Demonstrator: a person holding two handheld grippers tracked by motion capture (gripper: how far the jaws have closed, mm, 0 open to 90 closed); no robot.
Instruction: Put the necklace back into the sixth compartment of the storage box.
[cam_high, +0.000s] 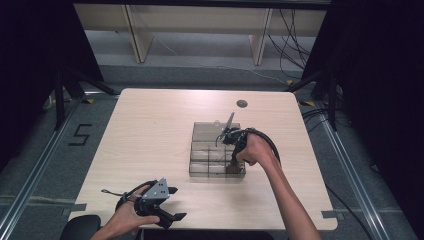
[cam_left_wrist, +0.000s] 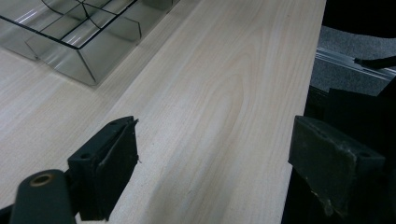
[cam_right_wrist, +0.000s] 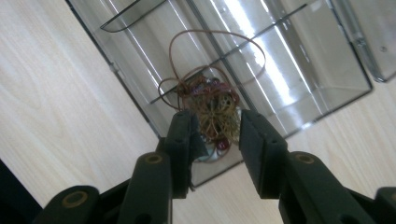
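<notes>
A clear plastic organizer box (cam_high: 216, 131) with several compartments sits right of the table's middle. Its near-right compartment holds a tangle of brown and red rubber bands (cam_right_wrist: 212, 105), with one loose loop reaching over a divider. My right gripper (cam_right_wrist: 215, 123) points down over that corner of the box (cam_right_wrist: 322, 70). Its jaws stand partly apart on either side of the tangle, and the pads do not press on it. In the high view the right gripper (cam_high: 234, 165) hangs under the hand. My left gripper (cam_high: 176, 203) rests near the table's front left edge, open and empty (cam_left_wrist: 215, 140).
The light wooden table (cam_high: 150, 130) has a round cable hole (cam_high: 242, 103) at the back. The box's clear lid (cam_high: 227, 122) stands tilted up behind the right hand. In the left gripper view a corner of the box (cam_left_wrist: 93, 51) lies ahead. Dark floor and cables surround the table.
</notes>
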